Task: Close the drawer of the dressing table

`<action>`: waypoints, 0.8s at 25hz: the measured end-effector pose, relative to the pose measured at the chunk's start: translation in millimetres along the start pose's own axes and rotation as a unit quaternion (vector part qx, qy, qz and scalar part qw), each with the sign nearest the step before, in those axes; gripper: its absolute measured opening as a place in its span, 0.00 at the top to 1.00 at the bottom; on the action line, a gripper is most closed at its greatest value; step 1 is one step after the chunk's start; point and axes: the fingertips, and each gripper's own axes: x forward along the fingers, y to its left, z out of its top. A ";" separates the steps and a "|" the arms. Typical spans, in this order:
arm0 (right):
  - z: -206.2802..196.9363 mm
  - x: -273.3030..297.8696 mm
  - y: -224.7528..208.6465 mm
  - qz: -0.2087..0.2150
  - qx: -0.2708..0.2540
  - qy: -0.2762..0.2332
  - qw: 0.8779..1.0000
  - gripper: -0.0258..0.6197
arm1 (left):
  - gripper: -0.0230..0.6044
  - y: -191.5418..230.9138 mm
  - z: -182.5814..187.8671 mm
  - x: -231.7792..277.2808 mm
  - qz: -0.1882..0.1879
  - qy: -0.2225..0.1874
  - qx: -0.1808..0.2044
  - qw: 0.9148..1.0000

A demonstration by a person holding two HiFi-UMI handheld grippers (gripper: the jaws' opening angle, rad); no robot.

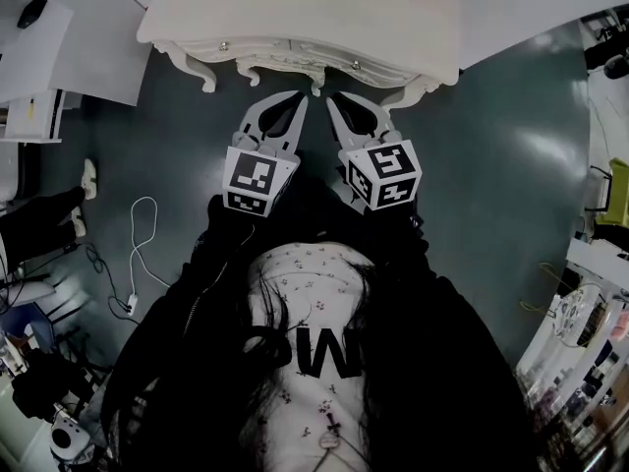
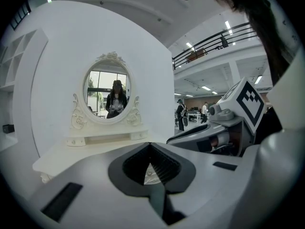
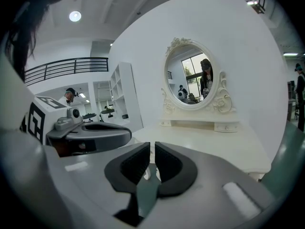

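The white dressing table [image 1: 295, 8] fills the top of the head view. Its carved drawer front [image 1: 295, 55], with two small knobs [image 1: 224, 45], lies in line with the table's front edge. My left gripper [image 1: 302, 97] and right gripper [image 1: 330, 99] hang side by side just below that edge's middle, both shut and holding nothing. In the left gripper view the jaw tips of the left gripper [image 2: 150, 145] meet over the tabletop [image 2: 90, 154], facing the oval mirror [image 2: 108, 93]. In the right gripper view the right gripper [image 3: 152, 148] shows only a thin slit, with the mirror [image 3: 193, 75] ahead.
White furniture [image 1: 59, 47] stands at the left, with a white cable [image 1: 138, 254] on the dark green floor [image 1: 511, 165]. A bystander's shoes [image 1: 88, 177] show at the left edge. Cluttered shelves [image 1: 590, 313] line the right side.
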 end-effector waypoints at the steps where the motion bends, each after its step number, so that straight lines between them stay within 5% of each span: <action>1: -0.2 -2.3 -0.1 0.000 -0.002 -0.001 1.000 0.90 | 0.97 -2.4 0.2 -0.1 -0.001 -0.001 0.002 1.000; 20: -7.6 -24.5 12.2 -0.001 -0.018 -0.012 1.000 0.90 | 0.97 -25.4 -4.7 -9.2 -0.012 -0.004 0.022 1.000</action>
